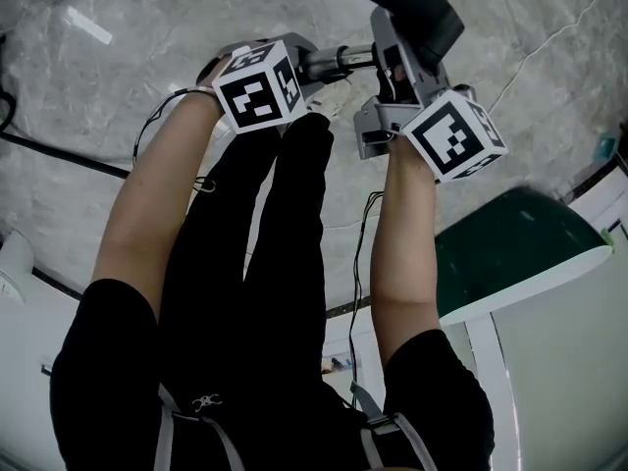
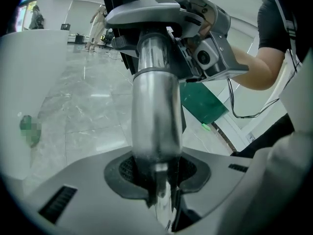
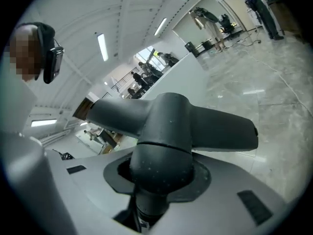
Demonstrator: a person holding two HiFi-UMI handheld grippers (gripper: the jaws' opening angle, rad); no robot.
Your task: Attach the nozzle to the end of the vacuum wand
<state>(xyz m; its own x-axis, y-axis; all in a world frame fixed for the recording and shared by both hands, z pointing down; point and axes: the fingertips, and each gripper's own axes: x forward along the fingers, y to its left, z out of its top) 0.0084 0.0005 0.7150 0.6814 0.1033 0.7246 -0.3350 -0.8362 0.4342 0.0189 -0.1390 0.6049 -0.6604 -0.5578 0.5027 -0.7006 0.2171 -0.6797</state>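
In the head view both grippers are held out over the marble floor. My left gripper (image 1: pixel 312 65) is shut on the silver vacuum wand (image 1: pixel 343 60), which runs right toward the dark nozzle (image 1: pixel 410 6). My right gripper (image 1: pixel 400 55) is shut on that nozzle's neck. In the left gripper view the wand (image 2: pixel 156 121) rises from between the jaws of the left gripper (image 2: pixel 159 180) up to the nozzle's underside (image 2: pixel 146 13), with the right gripper (image 2: pixel 209 55) just beside it. In the right gripper view the T-shaped nozzle (image 3: pixel 171 131) fills the jaws of the right gripper (image 3: pixel 156 182).
A green-topped table (image 1: pixel 520 253) stands at the right, close to my right arm. Thin cables (image 1: pixel 162 116) trail over the floor. A white wall (image 2: pixel 29 82) rises at the left of the left gripper view, and people stand far off in the hall.
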